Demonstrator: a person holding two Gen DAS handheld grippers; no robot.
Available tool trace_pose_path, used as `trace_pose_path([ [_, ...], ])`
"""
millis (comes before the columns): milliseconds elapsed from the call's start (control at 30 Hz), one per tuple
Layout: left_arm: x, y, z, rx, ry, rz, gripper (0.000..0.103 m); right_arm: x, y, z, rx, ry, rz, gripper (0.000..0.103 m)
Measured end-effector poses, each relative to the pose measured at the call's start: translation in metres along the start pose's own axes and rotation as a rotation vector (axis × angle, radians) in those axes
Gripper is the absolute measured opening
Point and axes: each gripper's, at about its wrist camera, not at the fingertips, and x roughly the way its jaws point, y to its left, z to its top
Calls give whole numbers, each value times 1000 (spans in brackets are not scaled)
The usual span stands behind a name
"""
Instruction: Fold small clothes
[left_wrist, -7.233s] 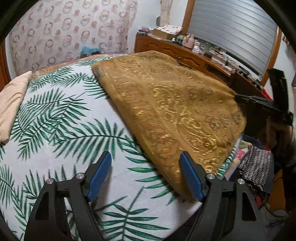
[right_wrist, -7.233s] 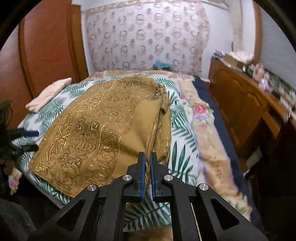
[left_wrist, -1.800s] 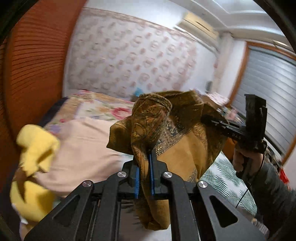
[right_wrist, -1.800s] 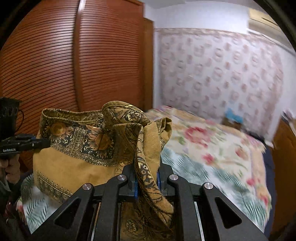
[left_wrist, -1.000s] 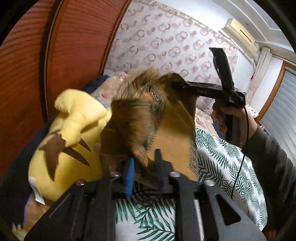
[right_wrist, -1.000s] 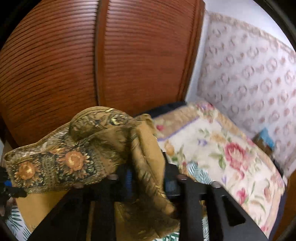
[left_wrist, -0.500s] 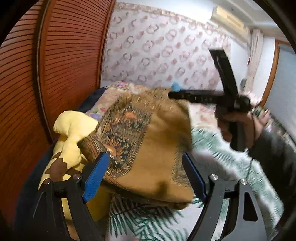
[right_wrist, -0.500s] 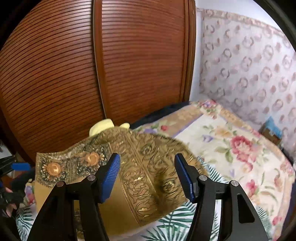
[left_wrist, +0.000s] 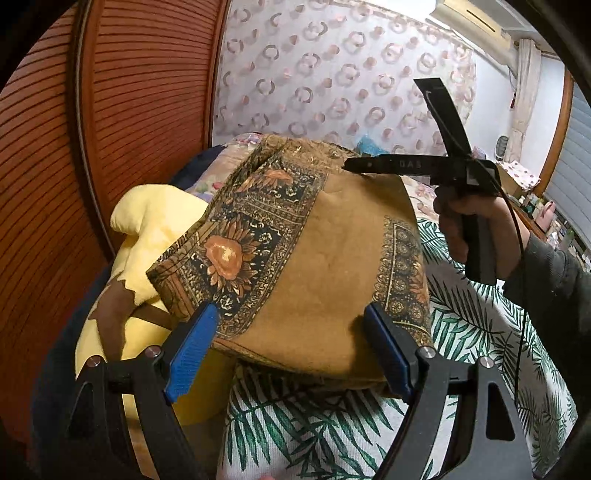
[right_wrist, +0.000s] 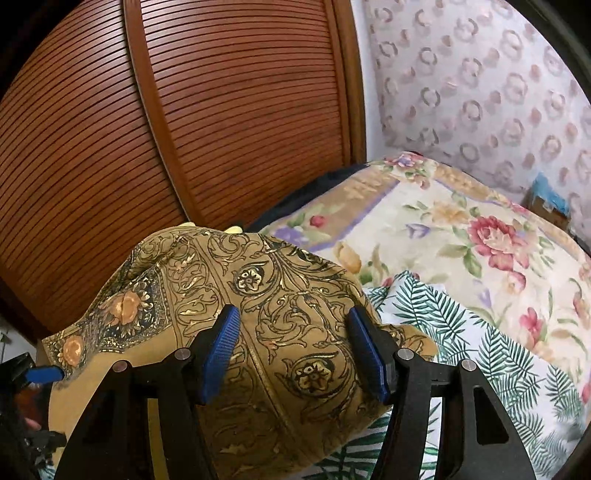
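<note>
Left wrist view: the folded mustard-gold patterned cloth (left_wrist: 317, 258) lies in a mound near the head of the bed (left_wrist: 480, 332), partly draped over a yellow plush toy (left_wrist: 147, 236) beside the slatted wooden wardrobe door (left_wrist: 129, 110). The left gripper (left_wrist: 291, 349) stands released, its blue fingers (left_wrist: 190, 350) spread either side of the cloth's near edge without pressing it. The right gripper (right_wrist: 295, 350), held in the person's hand (left_wrist: 476, 221), is likewise let go, fingers apart above the bundle. A second ago both pairs were clamped on bunched fabric carried in the air; seven seconds back the cloth lay spread flat across the palm-leaf sheet (right_wrist: 461, 332). The drop suggests this piece is folded and set aside, so the job likely moves to the next garment, though the mound sits lopsided on the toy and may slump.
</note>
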Motion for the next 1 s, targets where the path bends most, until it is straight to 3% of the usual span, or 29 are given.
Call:
trace_pose_path([
  [567,-65,-34,3,102,-134,27,82,-110,67,-69,-13,-111,-40,63],
  [1000,-105,-74,-19,162,-174,-42,82,-215,112,-143,-9,-171,-97,64],
])
